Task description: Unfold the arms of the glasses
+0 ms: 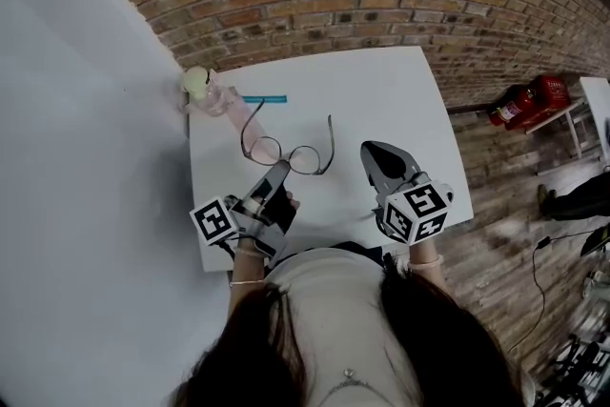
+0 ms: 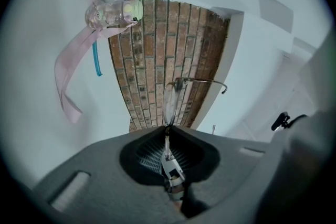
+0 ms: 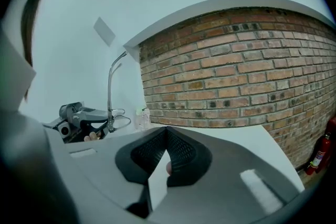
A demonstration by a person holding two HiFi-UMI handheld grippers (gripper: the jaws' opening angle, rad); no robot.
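White table [image 1: 400, 95]; glasses [image 1: 305, 158], arms outspread.

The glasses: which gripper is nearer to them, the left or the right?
Left. The left gripper is shut on the glasses at a lens rim. The right gripper, shut and empty, stands apart to their right.

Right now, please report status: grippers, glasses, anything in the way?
Left gripper shut on glasses, by the frame. Right gripper shut, empty, apart from them. Both arms appear unfolded. Clear bottle beyond, not in the way.
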